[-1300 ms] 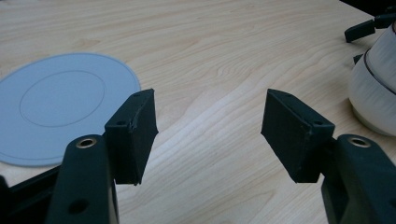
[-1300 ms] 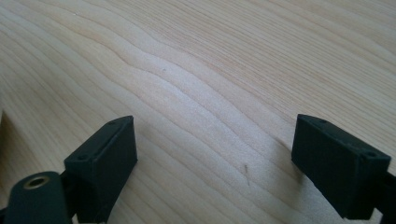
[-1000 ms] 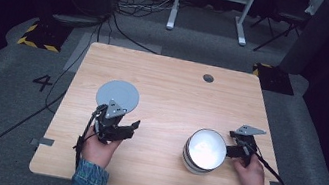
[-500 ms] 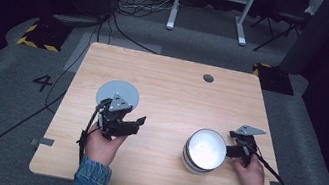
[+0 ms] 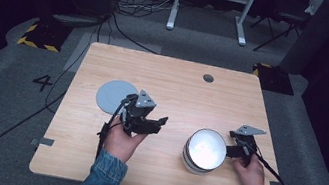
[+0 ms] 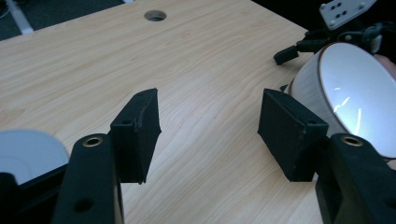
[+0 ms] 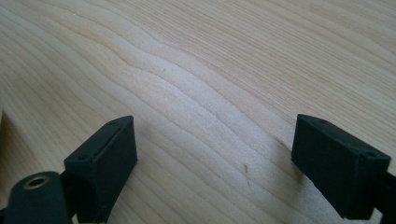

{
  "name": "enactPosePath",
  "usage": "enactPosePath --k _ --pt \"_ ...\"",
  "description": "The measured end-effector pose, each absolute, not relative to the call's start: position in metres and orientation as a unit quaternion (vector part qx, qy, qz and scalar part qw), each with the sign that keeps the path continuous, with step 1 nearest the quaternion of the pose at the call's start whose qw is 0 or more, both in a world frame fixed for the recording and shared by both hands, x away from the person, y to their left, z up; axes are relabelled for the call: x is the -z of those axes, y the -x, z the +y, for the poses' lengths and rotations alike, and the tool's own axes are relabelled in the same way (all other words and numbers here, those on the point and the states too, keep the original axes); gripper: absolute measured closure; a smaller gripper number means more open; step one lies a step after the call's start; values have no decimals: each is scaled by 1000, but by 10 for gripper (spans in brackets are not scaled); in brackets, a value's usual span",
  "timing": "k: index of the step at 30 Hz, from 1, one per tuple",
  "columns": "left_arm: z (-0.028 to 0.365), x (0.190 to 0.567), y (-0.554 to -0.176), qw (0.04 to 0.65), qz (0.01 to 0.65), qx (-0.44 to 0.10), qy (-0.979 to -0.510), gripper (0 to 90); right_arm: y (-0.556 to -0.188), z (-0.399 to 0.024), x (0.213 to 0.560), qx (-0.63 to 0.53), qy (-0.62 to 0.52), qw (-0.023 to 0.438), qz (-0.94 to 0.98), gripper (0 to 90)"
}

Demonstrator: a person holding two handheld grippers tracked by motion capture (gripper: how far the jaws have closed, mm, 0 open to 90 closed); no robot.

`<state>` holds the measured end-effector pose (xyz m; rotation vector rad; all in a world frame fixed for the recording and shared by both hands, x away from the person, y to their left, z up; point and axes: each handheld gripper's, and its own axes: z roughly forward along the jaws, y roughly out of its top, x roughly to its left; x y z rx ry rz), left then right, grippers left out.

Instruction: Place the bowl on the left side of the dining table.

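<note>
High view: my left gripper (image 5: 163, 121) hangs over bare wood between the grey disc (image 5: 114, 95) and the white bowl (image 5: 205, 150), jaws fairly wide, nothing between them. My right gripper (image 5: 231, 143) sits just beside the bowl's right edge, jaws wide over bare table (image 5: 179, 85).

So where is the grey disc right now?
In the high view the grey disc lies flat on the table's left half, just behind the open left gripper.
</note>
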<state>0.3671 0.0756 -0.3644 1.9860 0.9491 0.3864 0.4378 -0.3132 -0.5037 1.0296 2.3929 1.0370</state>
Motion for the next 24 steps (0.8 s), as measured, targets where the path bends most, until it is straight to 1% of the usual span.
enactPosePath --k 1,12,19,24 --pt "67 361 -369 434 370 -154 -807 392 -438 -313 504 -365 -362 168 841 142" --pt "25 361 -373 426 331 -127 -832 393 -438 -313 504 -365 -363 168 841 142" --pt "6 357 -374 436 309 -117 -837 394 -438 -314 504 -363 -360 170 842 142" --pt "-7 357 -375 423 296 -118 -848 393 -438 -313 504 -367 -365 166 839 142"
